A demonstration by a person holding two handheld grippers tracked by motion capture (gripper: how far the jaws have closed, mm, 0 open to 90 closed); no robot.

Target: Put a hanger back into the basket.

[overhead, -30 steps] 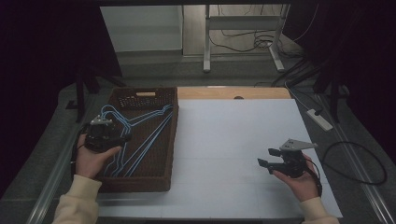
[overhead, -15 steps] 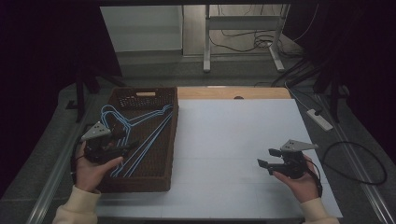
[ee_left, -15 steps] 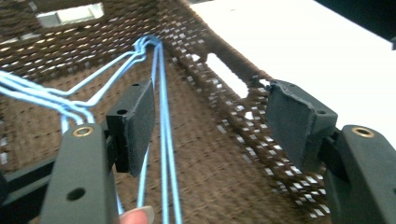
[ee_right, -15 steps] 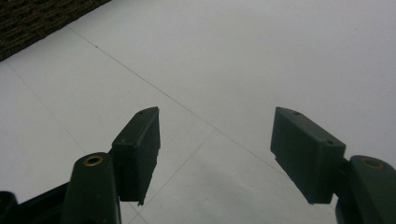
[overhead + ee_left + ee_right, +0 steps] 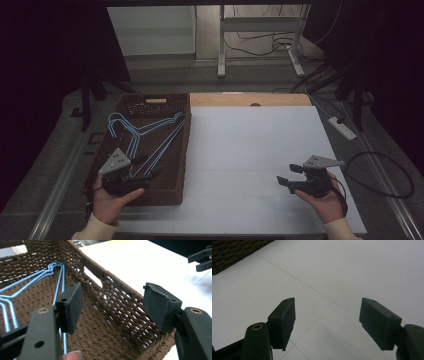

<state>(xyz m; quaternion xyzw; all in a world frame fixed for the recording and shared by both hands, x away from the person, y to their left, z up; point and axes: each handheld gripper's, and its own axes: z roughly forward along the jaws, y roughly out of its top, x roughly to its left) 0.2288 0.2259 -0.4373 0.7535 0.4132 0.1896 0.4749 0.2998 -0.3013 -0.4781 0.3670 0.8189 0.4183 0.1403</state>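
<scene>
While our left gripper (image 5: 112,307) hovers over the near end of the brown woven rectangular basket (image 5: 176,150), jaws just opened wide on nothing, we see thin blue wire hangers (image 5: 150,137) lying inside and, rightward, our equally spread, empty right gripper (image 5: 289,176) above smooth white tabletop (image 5: 250,145).

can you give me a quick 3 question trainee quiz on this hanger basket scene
1. True or false: the left gripper grips a blue hanger.
2. Where do the blue hangers lie? A) on the white table top B) in the brown woven basket C) on the floor
3. What lies under the right gripper?

Key
1. False: its jaws stand open with nothing between them.
2. B, in the brown woven basket.
3. The bare white table top.
</scene>
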